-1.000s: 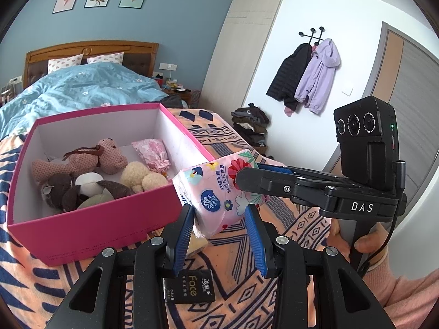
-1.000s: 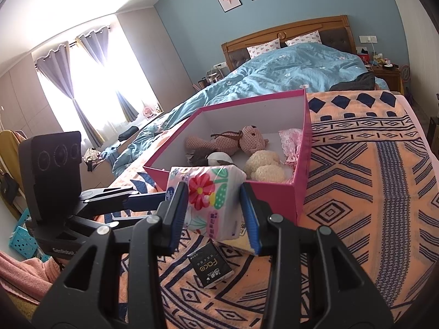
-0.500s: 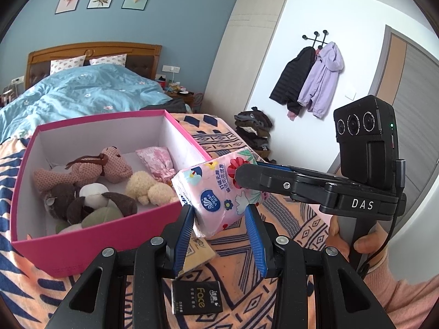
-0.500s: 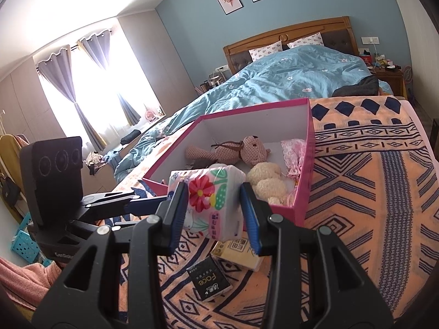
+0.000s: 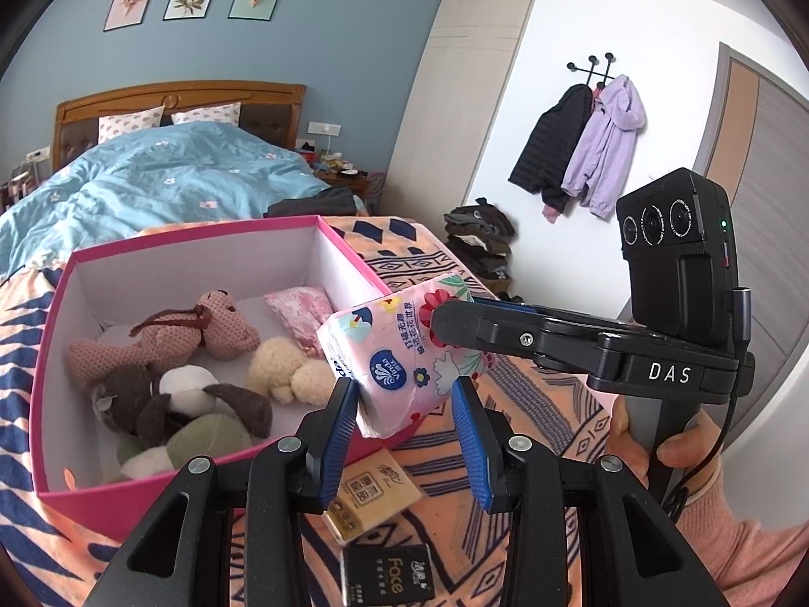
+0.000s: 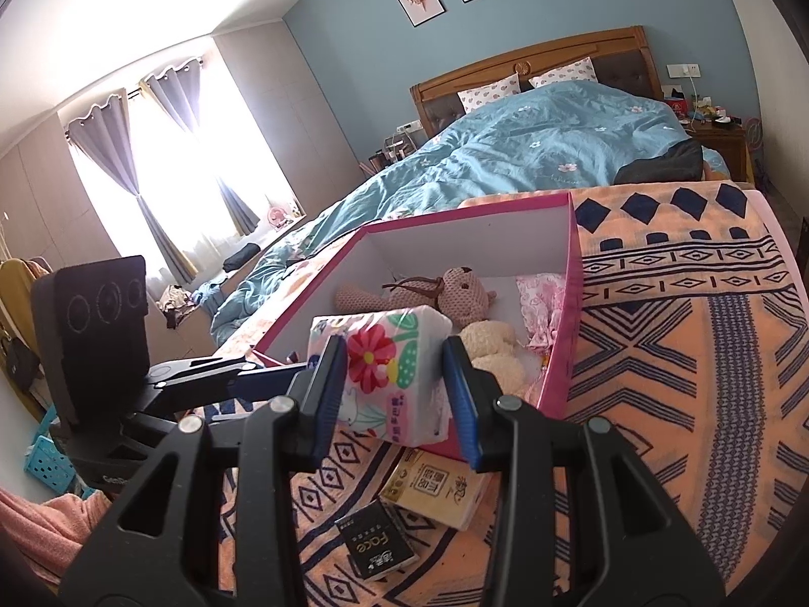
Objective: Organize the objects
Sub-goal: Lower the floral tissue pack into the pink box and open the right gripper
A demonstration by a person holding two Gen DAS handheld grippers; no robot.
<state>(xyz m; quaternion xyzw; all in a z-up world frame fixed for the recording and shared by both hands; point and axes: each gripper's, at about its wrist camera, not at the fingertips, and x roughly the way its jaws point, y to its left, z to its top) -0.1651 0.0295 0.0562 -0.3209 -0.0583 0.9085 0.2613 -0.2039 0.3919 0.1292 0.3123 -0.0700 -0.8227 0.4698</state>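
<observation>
Black Face pack [image 5: 388, 579] and yellow pack [image 5: 376, 498] lie on the blanket just in front of the pink box [image 5: 86, 493]. Left gripper [image 5: 407, 430] and right gripper [image 6: 397, 392] both clamp the floral tissue pack [image 5: 404, 354], held over the box's near corner. Plush toys [image 5: 202, 334] lie inside the box; the left pads' contact looks only partial.

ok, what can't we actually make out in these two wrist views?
- Yellow tissue pack: partly hidden behind the left gripper's fingers in the left wrist view; the floral tissue pack overlaps it in the right.
- Pink box: its near wall is hidden by the floral pack in the right wrist view.
- Black Face pack: small print too small to read.
- Toys low in the box: piled together, shapes unclear.
</observation>
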